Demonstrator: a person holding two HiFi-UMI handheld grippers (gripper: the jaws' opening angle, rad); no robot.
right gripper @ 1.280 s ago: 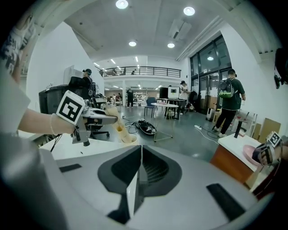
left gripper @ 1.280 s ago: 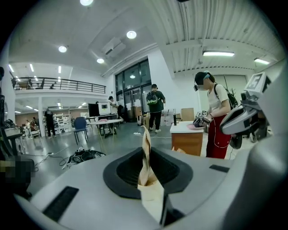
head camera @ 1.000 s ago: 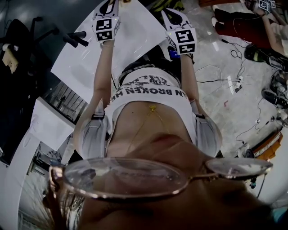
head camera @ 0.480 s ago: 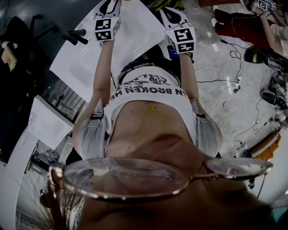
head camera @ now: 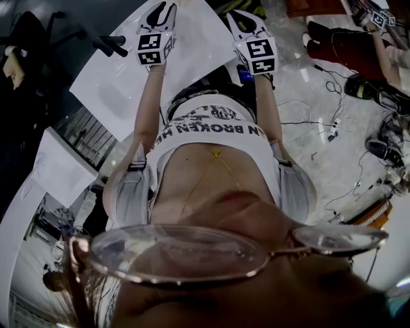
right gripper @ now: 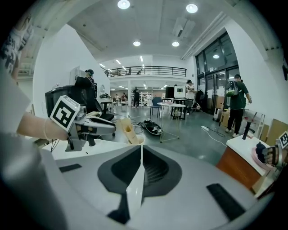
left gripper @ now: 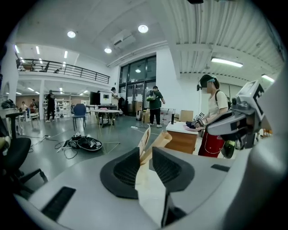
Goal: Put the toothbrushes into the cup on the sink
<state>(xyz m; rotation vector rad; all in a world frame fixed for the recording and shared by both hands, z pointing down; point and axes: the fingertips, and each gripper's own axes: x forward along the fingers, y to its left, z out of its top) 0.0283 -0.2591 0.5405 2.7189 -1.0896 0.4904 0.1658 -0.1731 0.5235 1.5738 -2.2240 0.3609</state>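
Left gripper (head camera: 160,11) and right gripper (head camera: 246,19) held up, aimed at far room. Judged idle, task things out of view. Left jaws wide, closing on nothing. Right jaws together, empty.

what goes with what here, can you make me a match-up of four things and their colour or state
Things:
1. right gripper
2. chair
3. standing person's top
4. cabinet

Colour or state:
A. green
B. brown wood
C. shut, nothing in it
D. blue

Pairs: 1-C, 2-D, 3-A, 4-B
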